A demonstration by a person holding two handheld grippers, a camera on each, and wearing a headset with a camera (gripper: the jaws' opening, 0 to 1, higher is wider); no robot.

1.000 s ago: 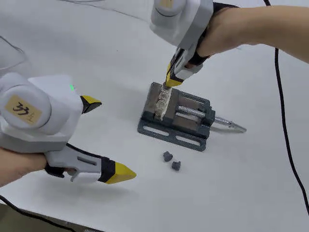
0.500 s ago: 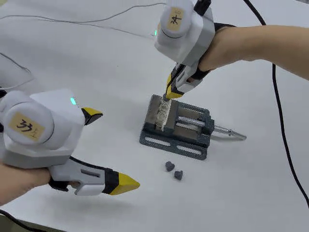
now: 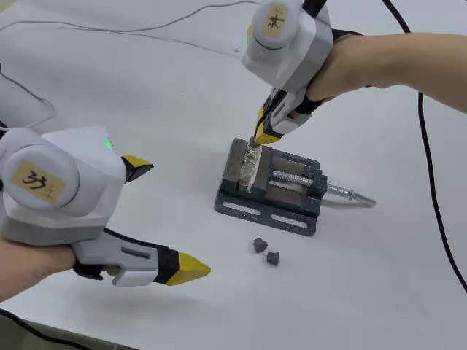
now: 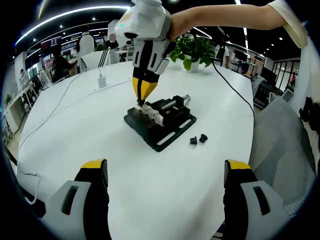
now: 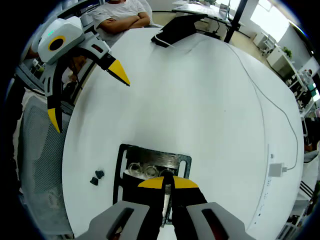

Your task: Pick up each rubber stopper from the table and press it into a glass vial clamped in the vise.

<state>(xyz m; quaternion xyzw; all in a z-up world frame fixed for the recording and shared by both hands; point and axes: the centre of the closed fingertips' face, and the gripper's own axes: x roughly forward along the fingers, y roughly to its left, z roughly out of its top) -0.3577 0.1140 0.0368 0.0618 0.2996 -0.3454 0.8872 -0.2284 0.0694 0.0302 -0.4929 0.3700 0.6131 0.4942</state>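
A dark vise (image 3: pixel 281 200) (image 4: pixel 165 125) (image 5: pixel 121 165) clamps a row of glass vials (image 3: pixel 250 166) (image 5: pixel 141 170). My right gripper (image 3: pixel 261 138) (image 4: pixel 144 94) (image 5: pixel 167 183) points down at the far end of that row, shut on a small dark rubber stopper (image 4: pixel 140 103) at its tips, right at a vial's mouth. Two grey stoppers (image 3: pixel 260 245) (image 3: pixel 273 257) (image 4: pixel 193 141) (image 5: pixel 96 177) lie loose on the white table in front of the vise. My left gripper (image 3: pixel 166 219) (image 4: pixel 166 167) (image 5: pixel 87 97) hovers open, well to the left of the vise, with nothing between its jaws.
A black cable (image 3: pixel 432 189) runs down the table's right side and a thin white cable (image 3: pixel 109 30) crosses the far left. The near table edge (image 3: pixel 51 329) lies just under my left hand. A white charger (image 4: pixel 102 80) sits far back.
The head camera has shifted a little. My right gripper has stayed at the far end of the vial row, and my left gripper has barely moved.
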